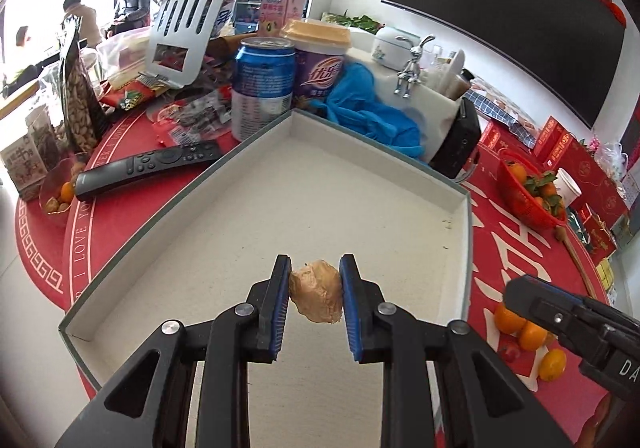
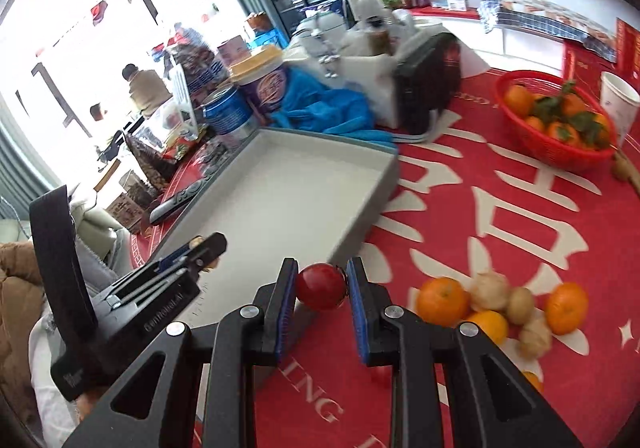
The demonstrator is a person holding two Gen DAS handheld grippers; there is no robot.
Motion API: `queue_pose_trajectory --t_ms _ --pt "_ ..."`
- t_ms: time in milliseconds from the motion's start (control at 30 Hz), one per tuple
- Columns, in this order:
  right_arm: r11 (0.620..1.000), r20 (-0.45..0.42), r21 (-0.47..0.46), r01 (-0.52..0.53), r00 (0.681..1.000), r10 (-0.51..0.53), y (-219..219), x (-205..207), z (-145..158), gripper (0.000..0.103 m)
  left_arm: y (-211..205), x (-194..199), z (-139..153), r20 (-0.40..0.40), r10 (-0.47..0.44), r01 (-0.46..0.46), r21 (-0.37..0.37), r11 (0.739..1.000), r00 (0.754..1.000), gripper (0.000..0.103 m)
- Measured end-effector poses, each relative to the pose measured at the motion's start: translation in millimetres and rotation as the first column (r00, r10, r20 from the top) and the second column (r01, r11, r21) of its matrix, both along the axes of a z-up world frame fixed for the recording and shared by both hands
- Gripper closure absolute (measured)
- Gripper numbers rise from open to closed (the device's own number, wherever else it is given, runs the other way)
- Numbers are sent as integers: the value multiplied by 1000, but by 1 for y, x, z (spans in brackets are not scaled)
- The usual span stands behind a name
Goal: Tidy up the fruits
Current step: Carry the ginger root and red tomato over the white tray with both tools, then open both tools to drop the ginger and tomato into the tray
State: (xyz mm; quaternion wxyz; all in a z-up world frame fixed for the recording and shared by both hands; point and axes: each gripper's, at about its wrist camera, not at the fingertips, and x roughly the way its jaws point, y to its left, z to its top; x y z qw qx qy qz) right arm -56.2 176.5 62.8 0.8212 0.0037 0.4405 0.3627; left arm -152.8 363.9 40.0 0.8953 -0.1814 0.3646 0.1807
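A: Both tongs loaded. Left gripper (image 1: 316, 290) pinches a tan, crinkled, papery-husked fruit (image 1: 317, 296) between its blue pads, held above the floor of the shallow grey cardboard tray (image 1: 467, 248), toward its near edge. Can't tell if the fruit touches the floor.

B: Right side?

A: Right gripper (image 2: 322, 286) is clamped on a small glossy red round fruit (image 2: 321, 286), over the tray's near right corner, roughly at the rim. Fisheye blur there; whether it's inside or just outside the wall is unclear.

B: So the step?

A: Judged as the placing phase: carrying fruit into the tray. Tray floor looks bare apart from a few crumbs.

B: What's left out?

A: A loose cluster on the red printed tablecloth (image 2: 500, 216) by the tray's right side: oranges (image 2: 442, 300), more tan husked fruits (image 2: 489, 290), a brownish-green kiwi-like fruit (image 2: 520, 305).

B: Next move?

A: Lower the left one until it rests, then part the jaws. Right must clear the wall first, and keep apart from the left tool.
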Motion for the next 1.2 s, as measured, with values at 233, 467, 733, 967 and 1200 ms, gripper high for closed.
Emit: queue_pose_trajectory --t_ms 233,467,733,967,1200 --pt "999 -28 -19 -42 999 42 35 3 -8 76 5 4 -16 -68 9 -10 -14 1000 998 76" --pt "997 -54 -18 -69 996 68 50 2 -15 76 10 3 -24 -103 27 -28 -1 1000 994 76" --pt "997 -78 -28 -74 994 72 53 2 -23 76 9 4 -25 -120 17 -14 30 999 993 76" --pt "996 -77 -39 -79 994 76 57 1 -25 76 5 5 -22 -121 -2 10 69 998 993 72" --pt "998 -68 33 -46 997 48 43 0 -10 10 -12 2 -9 -66 5 9 210 978 998 23"
